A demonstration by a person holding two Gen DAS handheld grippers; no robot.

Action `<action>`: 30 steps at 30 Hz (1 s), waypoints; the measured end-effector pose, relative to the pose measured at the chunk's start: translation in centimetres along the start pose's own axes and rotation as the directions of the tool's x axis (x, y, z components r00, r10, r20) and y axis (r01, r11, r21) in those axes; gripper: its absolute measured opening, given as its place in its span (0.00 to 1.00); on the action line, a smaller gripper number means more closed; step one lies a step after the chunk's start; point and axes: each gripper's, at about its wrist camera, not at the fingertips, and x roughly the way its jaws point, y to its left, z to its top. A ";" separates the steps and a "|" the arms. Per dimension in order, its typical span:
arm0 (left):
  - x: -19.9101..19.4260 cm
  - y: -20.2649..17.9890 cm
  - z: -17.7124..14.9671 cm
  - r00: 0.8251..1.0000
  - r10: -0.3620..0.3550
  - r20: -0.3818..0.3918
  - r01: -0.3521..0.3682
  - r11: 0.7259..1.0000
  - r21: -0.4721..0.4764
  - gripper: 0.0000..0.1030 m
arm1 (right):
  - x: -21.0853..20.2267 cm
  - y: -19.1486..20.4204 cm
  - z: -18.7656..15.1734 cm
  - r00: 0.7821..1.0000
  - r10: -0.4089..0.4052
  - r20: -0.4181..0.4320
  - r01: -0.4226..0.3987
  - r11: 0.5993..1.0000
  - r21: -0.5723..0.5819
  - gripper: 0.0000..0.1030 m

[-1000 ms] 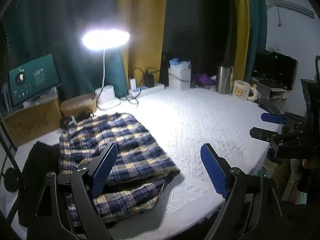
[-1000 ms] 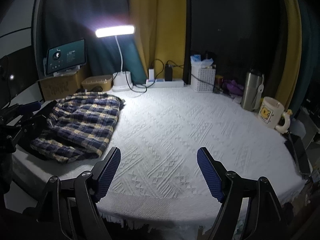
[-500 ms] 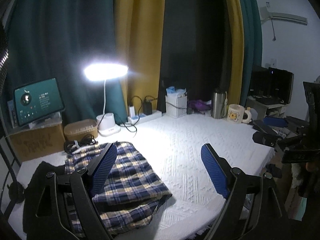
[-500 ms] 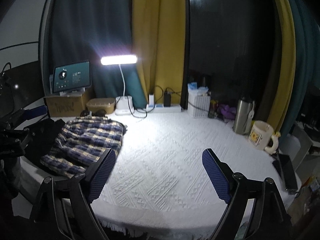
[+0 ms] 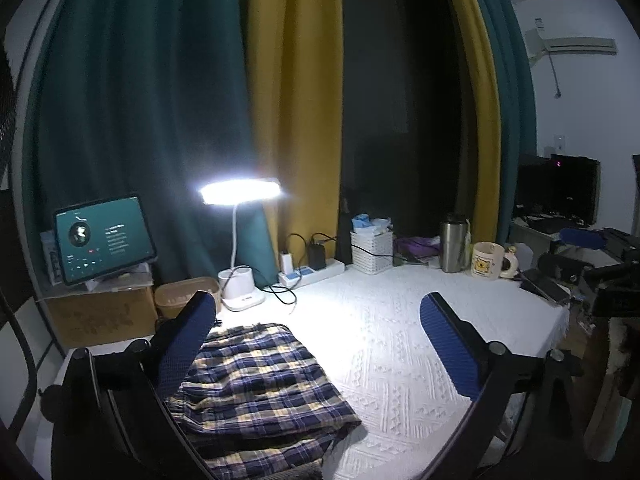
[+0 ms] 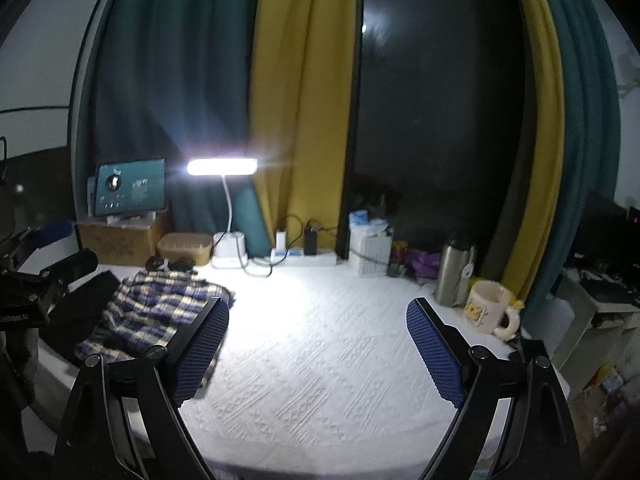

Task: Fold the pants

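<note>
Folded blue-and-yellow plaid pants (image 5: 260, 388) lie on the left part of the white textured table cover (image 5: 392, 344). They also show in the right wrist view (image 6: 152, 312) at the left. My left gripper (image 5: 316, 344) is open and empty, held above the table's near edge, above and just right of the pants. My right gripper (image 6: 316, 344) is open and empty above the middle of the table, to the right of the pants. The right gripper (image 5: 580, 248) also shows at the right edge of the left wrist view.
A lit desk lamp (image 5: 240, 196), a tablet (image 5: 104, 236) on a cardboard box, a power strip (image 5: 312, 272), a white basket (image 5: 370, 252), a steel flask (image 5: 454, 246) and a mug (image 5: 488, 260) line the table's back. A dark cloth (image 6: 80, 312) lies left of the pants.
Both grippers have risen and tilted up, so the table sits lower and farther in both views. The pants have not moved. Both grippers stay open.
</note>
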 end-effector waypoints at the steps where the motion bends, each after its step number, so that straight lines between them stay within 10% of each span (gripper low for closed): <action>1: -0.3 0.2 0.3 1.000 0.006 0.012 -0.006 1.000 -0.008 0.98 | -0.4 -0.1 0.3 1.000 -0.001 0.012 0.000 1.000 0.007 0.90; 30: -7.6 -0.5 5.3 0.953 0.088 0.289 -0.088 0.996 -0.012 0.99 | -8.2 -1.6 4.9 0.967 -0.066 0.248 0.056 0.997 0.047 1.00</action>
